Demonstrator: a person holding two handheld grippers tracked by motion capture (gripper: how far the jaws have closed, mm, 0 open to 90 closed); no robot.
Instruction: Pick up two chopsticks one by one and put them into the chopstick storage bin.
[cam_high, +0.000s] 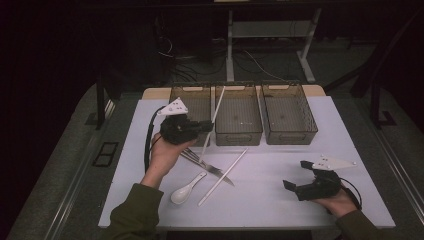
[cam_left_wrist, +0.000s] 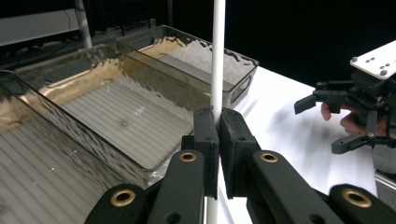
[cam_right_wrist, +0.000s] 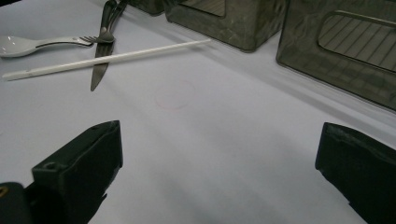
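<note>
My left tongs (cam_left_wrist: 218, 140) cover the middle of the white chopstick (cam_left_wrist: 217, 56), and its top runs off the frame. In the high view my hand hides the knife (cam_high: 220, 174) handle. The right view cuts off the spoon (cam_right_wrist: 18, 45) bowl.

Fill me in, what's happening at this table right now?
A person is working with cutlery and three smoky plastic bins. The left hand-held gripper is shut on a white chopstick, holding it upright in front of the bins. The right hand-held gripper rests open on the white table, holding nothing. A second chopstick, a white spoon, a knife and a fork lie on the table.
</note>
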